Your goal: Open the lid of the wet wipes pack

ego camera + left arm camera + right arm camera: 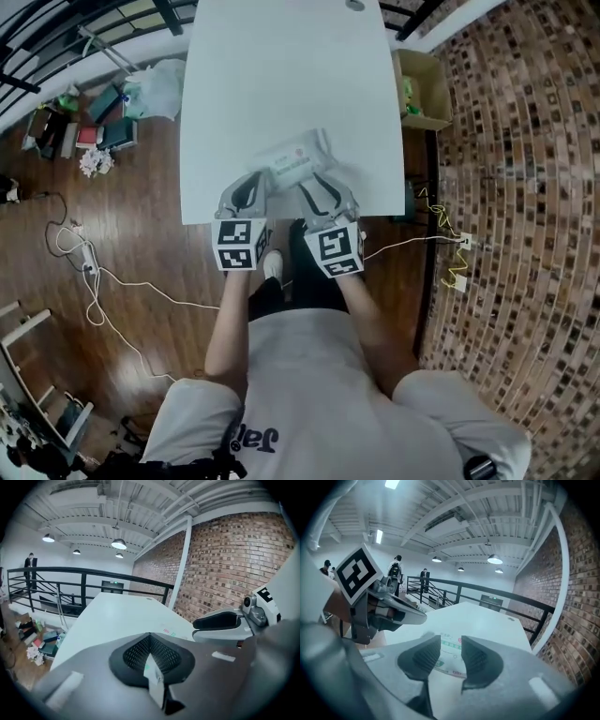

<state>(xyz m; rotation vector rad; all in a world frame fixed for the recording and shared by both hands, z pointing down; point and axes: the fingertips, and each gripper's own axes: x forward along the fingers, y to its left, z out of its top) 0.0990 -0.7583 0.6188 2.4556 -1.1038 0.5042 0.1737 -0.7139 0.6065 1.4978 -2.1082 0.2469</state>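
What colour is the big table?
The table is plain white. It shows best in the head view.

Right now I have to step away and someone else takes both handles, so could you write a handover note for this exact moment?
Left tongs: shut. A small white strip sits at the seam of the pads; I cannot tell what it is.
Right tongs: open, nothing between the pads.
Wet wipes pack: lies flat on the white table near its front edge, just ahead of both tongs. Whether either touches it does not show.
Done: both tongs are at the pack.
Left: no lifted lid shows, so the pack probably needs steadying before the lid is opened.
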